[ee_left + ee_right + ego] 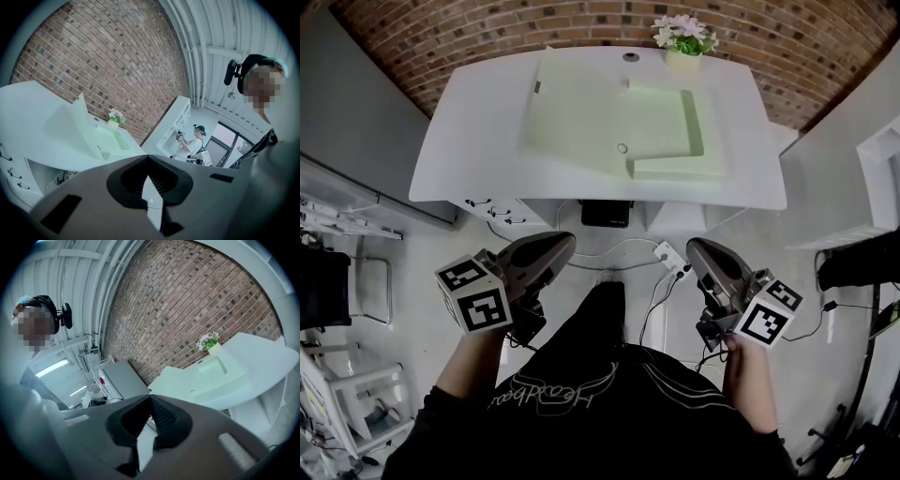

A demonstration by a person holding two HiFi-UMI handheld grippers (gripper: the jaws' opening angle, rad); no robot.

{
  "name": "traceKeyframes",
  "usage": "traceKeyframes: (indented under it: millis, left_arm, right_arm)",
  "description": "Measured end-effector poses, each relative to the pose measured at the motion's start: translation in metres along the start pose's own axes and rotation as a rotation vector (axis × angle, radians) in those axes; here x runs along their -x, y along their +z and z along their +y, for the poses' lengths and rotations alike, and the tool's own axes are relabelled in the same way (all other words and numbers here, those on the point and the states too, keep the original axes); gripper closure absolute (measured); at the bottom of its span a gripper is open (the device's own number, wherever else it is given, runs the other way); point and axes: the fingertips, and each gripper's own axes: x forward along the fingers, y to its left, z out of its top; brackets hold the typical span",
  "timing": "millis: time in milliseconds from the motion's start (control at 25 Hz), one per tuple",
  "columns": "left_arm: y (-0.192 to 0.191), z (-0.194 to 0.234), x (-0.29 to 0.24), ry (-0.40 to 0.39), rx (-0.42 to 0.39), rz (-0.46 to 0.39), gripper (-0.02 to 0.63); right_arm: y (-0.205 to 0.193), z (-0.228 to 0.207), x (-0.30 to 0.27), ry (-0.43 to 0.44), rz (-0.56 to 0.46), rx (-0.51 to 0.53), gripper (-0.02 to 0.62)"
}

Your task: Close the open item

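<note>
Since the pale green box (675, 131) sits on the white desk (469, 159) well ahead of us with its lid (572, 103) tipped up on the left, we'd step closer first. Then we'd nudge the lid over slowly from its free edge. The left gripper (562, 244) and right gripper (698, 248) both have their jaws pressed together on nothing. The only writing is cursive on the black top (572, 422), and we can't read it.

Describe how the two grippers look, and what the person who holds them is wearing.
Both the left gripper and the right gripper have smooth grey shells that taper to a rounded tip, with black parts beneath. The left cube and the right cube on them are white with black square markers. The person wears a black top with pale looping script.
</note>
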Motion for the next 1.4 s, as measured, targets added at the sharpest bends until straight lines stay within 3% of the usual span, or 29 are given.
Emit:
traceKeyframes:
  millis: [520, 800, 1000, 1240, 1400]
  left_arm:
    - [0.047, 0.053, -0.046, -0.028, -0.019, 0.037, 0.604]
    - [0.047, 0.096, -0.050, 0.020, 0.017, 0.054, 0.604]
    - [0.043, 0.123, -0.050, 0.067, -0.004, 0.095, 0.604]
    - [0.035, 0.162, -0.050, 0.108, 0.023, 0.122, 0.604]
    - [0.025, 0.187, -0.053, 0.144, -0.002, 0.169, 0.604]
  right_arm:
    - [0.031, -0.047, -0.062, -0.050, 0.020, -0.051, 0.592]
    - [0.039, -0.069, -0.085, -0.070, 0.029, -0.094, 0.592]
    - [0.037, -0.089, -0.096, -0.121, 0.065, -0.101, 0.592]
    - [0.033, -0.099, -0.116, -0.134, 0.089, -0.118, 0.592]
    - [0.039, -0.100, -0.125, -0.140, 0.090, -0.117, 0.592]
